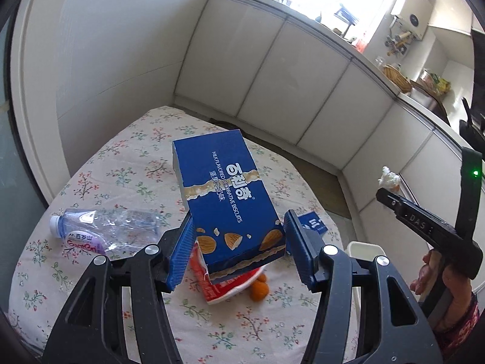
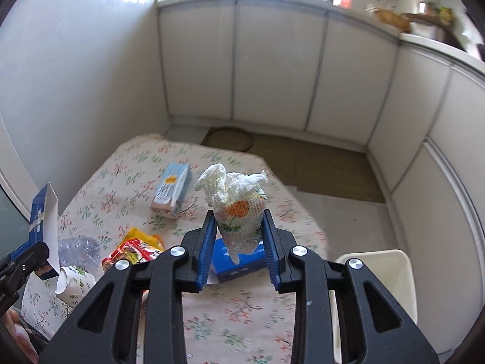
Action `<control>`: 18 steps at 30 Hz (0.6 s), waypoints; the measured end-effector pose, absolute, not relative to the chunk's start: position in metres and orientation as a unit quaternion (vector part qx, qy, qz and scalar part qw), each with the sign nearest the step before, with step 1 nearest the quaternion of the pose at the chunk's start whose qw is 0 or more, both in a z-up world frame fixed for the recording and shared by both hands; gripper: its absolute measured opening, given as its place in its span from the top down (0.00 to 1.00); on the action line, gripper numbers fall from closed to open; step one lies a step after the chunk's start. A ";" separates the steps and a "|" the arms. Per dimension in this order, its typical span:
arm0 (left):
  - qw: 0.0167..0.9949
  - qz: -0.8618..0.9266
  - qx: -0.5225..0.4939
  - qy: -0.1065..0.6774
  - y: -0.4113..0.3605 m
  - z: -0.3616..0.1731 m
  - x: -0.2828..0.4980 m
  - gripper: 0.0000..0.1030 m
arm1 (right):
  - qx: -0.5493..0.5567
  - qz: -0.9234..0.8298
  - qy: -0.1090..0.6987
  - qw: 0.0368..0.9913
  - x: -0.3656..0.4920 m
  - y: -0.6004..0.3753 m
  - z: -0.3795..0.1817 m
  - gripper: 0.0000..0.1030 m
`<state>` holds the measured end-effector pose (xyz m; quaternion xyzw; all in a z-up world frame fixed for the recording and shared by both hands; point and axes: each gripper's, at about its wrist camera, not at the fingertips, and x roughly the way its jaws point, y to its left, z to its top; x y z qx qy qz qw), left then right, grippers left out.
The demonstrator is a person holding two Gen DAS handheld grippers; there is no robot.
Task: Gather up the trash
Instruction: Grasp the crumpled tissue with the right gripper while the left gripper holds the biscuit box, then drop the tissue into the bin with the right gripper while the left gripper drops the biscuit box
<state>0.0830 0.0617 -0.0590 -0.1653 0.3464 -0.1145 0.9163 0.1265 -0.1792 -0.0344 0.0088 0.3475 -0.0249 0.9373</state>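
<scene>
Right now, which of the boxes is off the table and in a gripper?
The big dark blue biscuit box, clamped in the left gripper. The pale blue carton and the small blue box both lie on the floral tablecloth.

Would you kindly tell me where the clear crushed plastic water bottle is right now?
In the left wrist view, the clear crushed plastic water bottle lies on its side on the floral tablecloth, left of the lifted blue biscuit box.

The near strip of the floral tablecloth (image 2: 230,327) is left bare, and passage there is unobstructed. The left side is crowded by a crushed bottle (image 1: 106,230), a red snack packet (image 2: 133,251) and a paper cup (image 2: 74,282). Mid-table, a pale carton (image 2: 172,191) and a blue box (image 2: 239,261) are met. A white bin (image 2: 391,276) is set just beside the right edge.
</scene>
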 end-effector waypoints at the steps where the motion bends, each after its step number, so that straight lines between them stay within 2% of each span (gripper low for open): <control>1: 0.916 -0.118 -0.163 0.346 0.058 -0.057 0.082 0.46 | 0.011 -0.036 0.338 0.940 0.119 -0.188 -0.032 0.70; 6: 0.918 -0.140 -0.132 0.346 0.026 -0.046 0.078 0.46 | 0.031 -0.095 0.320 0.942 0.091 -0.241 -0.036 0.70; 15: 0.916 -0.174 -0.077 0.354 -0.038 -0.044 0.071 0.46 | 0.115 -0.205 0.371 0.899 0.073 -0.361 -0.095 0.68; 18: 0.915 -0.187 -0.057 0.353 -0.062 -0.042 0.071 0.46 | 0.139 -0.223 0.383 0.886 0.071 -0.389 -0.110 0.60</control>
